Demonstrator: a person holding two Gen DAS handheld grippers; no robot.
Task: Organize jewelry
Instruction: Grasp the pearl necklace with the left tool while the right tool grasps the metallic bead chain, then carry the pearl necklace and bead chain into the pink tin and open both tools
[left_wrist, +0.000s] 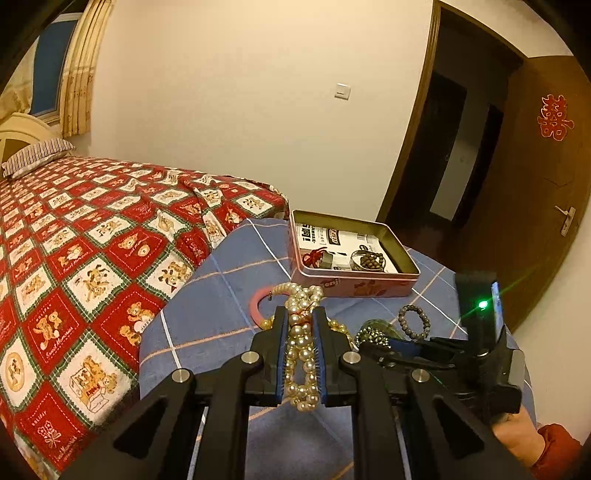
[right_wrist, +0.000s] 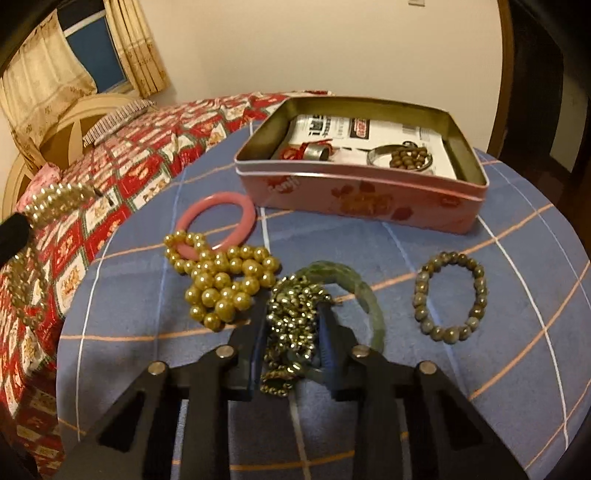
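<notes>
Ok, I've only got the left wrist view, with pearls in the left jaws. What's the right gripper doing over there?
Observer: The right gripper has its jaws closed against a heap of dark metallic bead chain.
Operator: Anything under that chain?
Observer: Yes, a translucent green bangle; the chain lies over its left side.
Operator: And the pink ring?
Observer: The pink plastic bangle lies flat, with a heap of gold pearls draped over its near rim.
</notes>
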